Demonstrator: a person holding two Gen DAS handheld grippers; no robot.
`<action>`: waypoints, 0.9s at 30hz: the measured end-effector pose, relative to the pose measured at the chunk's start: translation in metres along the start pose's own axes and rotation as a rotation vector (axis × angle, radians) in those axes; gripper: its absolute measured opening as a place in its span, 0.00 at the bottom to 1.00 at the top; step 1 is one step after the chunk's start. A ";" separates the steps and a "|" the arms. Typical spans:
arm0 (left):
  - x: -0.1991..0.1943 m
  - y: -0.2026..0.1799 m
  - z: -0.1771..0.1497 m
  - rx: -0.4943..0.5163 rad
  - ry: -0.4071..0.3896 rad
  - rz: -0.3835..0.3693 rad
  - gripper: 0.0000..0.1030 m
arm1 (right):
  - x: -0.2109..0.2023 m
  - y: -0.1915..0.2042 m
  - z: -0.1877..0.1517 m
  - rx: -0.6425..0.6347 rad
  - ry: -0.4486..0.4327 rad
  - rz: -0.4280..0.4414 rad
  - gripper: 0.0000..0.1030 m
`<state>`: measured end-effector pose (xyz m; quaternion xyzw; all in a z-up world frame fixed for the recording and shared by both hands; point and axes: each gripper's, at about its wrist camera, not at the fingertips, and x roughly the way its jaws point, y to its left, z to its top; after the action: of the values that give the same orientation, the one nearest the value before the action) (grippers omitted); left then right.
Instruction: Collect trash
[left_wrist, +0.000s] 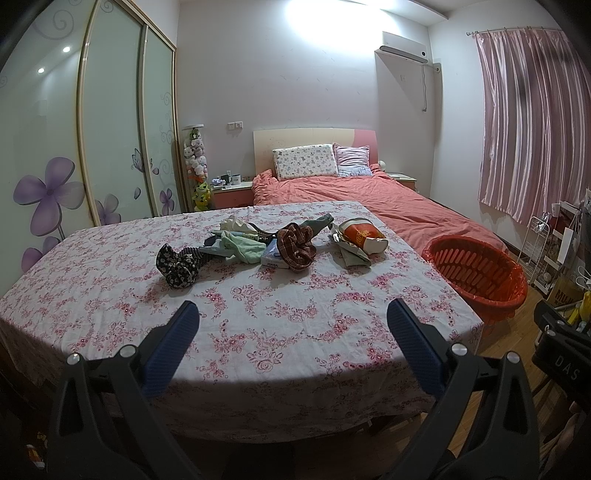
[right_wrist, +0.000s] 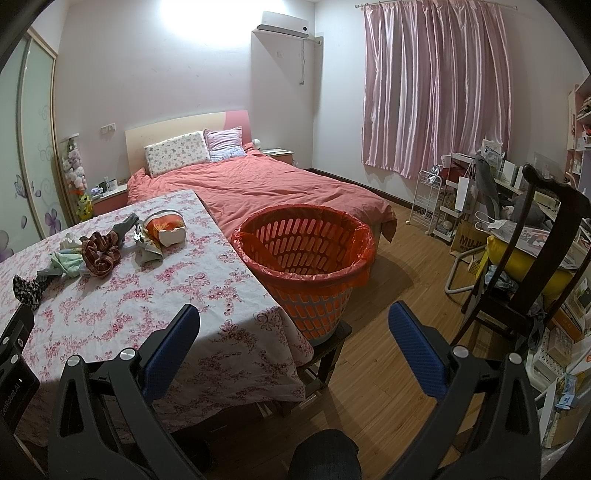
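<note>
A floral-clothed table carries a row of clutter: a black floral scrunchie, a green cloth, a plaid brown scrunchie, a white tissue pack, crumpled paper and an orange-and-white wrapper. An orange-lined trash basket stands on a stool at the table's right edge. My left gripper hovers open over the near part of the table, well short of the clutter. My right gripper is open in front of the basket, holding nothing.
A bed with a coral duvet lies behind the table. A dark wooden chair with a yellow cushion and crowded shelves fill the right side. Wooden floor lies between basket and chair. A knee shows at the bottom.
</note>
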<state>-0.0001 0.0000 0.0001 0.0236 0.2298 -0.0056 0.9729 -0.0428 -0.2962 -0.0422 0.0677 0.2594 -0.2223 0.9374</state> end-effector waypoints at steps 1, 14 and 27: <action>0.000 0.000 0.000 0.000 0.000 0.000 0.97 | 0.000 0.000 0.000 0.000 0.000 0.000 0.98; 0.000 0.000 0.000 0.001 0.000 0.000 0.97 | 0.000 0.000 0.000 -0.002 0.000 -0.001 0.98; 0.009 0.005 0.005 -0.001 0.004 -0.010 0.97 | 0.007 -0.001 0.004 -0.016 -0.001 0.001 0.98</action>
<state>0.0101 0.0045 0.0008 0.0219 0.2318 -0.0102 0.9725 -0.0357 -0.3008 -0.0424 0.0602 0.2605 -0.2197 0.9382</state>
